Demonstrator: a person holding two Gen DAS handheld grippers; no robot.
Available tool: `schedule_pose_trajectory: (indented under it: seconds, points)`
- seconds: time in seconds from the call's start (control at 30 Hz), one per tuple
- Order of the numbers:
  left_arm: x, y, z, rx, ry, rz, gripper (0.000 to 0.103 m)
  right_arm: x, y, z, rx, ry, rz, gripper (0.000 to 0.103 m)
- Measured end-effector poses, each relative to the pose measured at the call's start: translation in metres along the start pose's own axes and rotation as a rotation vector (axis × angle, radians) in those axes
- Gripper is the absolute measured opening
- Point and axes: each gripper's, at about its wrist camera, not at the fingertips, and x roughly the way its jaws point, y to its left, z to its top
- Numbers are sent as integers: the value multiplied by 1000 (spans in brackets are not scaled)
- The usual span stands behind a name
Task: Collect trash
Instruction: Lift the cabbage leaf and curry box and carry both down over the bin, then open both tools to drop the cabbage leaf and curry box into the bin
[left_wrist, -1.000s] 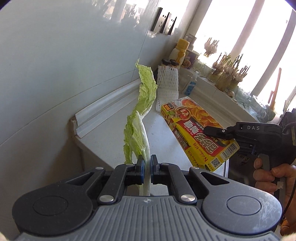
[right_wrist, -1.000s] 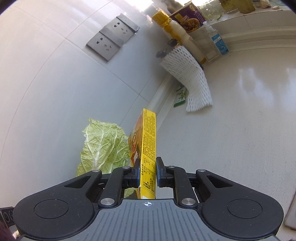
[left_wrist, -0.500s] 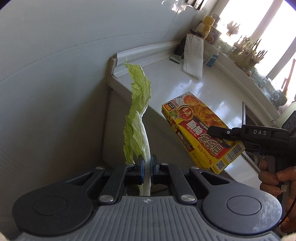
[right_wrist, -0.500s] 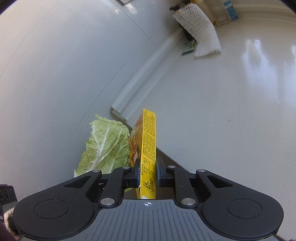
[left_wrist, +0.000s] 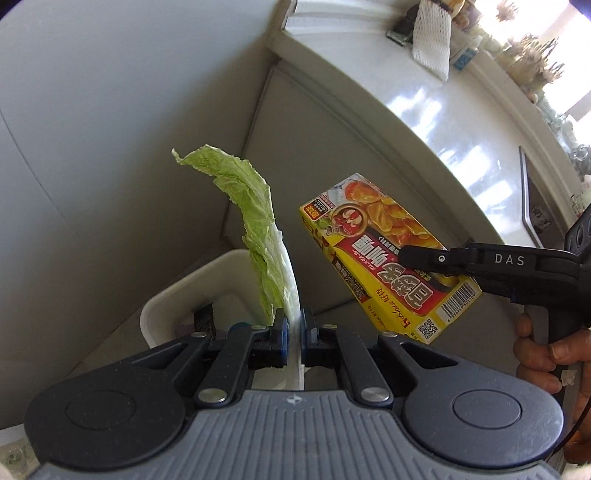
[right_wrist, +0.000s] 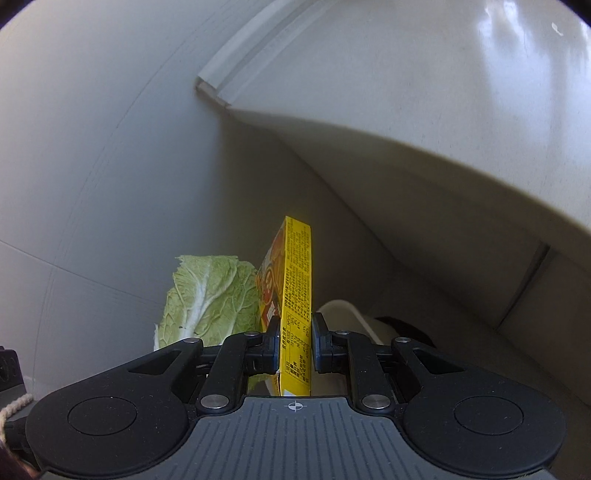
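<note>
My left gripper (left_wrist: 293, 326) is shut on the white stem of a green cabbage leaf (left_wrist: 255, 221), held upright in the air. My right gripper (right_wrist: 294, 332) is shut on a yellow curry box (right_wrist: 295, 295) held on edge; the box also shows in the left wrist view (left_wrist: 388, 254), with the right gripper (left_wrist: 424, 258) clamped on it. A white trash bin (left_wrist: 184, 291) stands on the floor below both, beside the counter; its rim also shows in the right wrist view (right_wrist: 354, 314). The cabbage leaf (right_wrist: 210, 295) hangs left of the box.
The white countertop (left_wrist: 424, 96) ends above the bin, with a grey cabinet side (left_wrist: 295, 155) under it. A white foam net sleeve (left_wrist: 430, 33) and bottles stand at the far end of the counter. A grey wall (right_wrist: 92, 147) is on the left.
Both grippers have moved off the counter and tilted down with their loads. The trash bin has come into view below them.
</note>
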Motion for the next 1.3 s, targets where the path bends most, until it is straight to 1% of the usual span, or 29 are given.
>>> schedule_pose_trajectory:
  seconds: [0.27,0.33,0.5,0.6,0.7,0.83,0.9,0.97,1.03,1.1,1.2,1.3]
  points:
    - [38,5,-16,-19,122,7,5,41,-8,-26,16,89,-72,16]
    - [46,16,-27,-32,155,8,5,53,-11,-34,28,114,-94,16]
    - [75,26,-35,-48,219,29,5,83,-18,-46,48,156,-151,16]
    - [95,32,-38,-45,254,61,5,103,-25,-50,66,180,-186,16]
    - [113,37,-43,-21,284,115,5,123,-27,-57,73,201,-227,17]
    - [137,42,-43,2,312,170,5,152,-25,-62,86,227,-269,17]
    - [148,45,-40,4,321,184,5,163,-23,-62,92,236,-268,18]
    - [156,48,-37,8,324,195,5,163,-27,-66,82,242,-268,18]
    - [161,50,-34,12,321,198,6,170,-27,-66,81,256,-270,18]
    - [167,52,-32,21,319,206,6,181,-27,-68,80,288,-275,18]
    - [173,56,-29,30,330,225,6,190,-22,-69,46,292,-285,18]
    - [174,55,-28,33,337,242,6,201,-20,-68,48,306,-289,18]
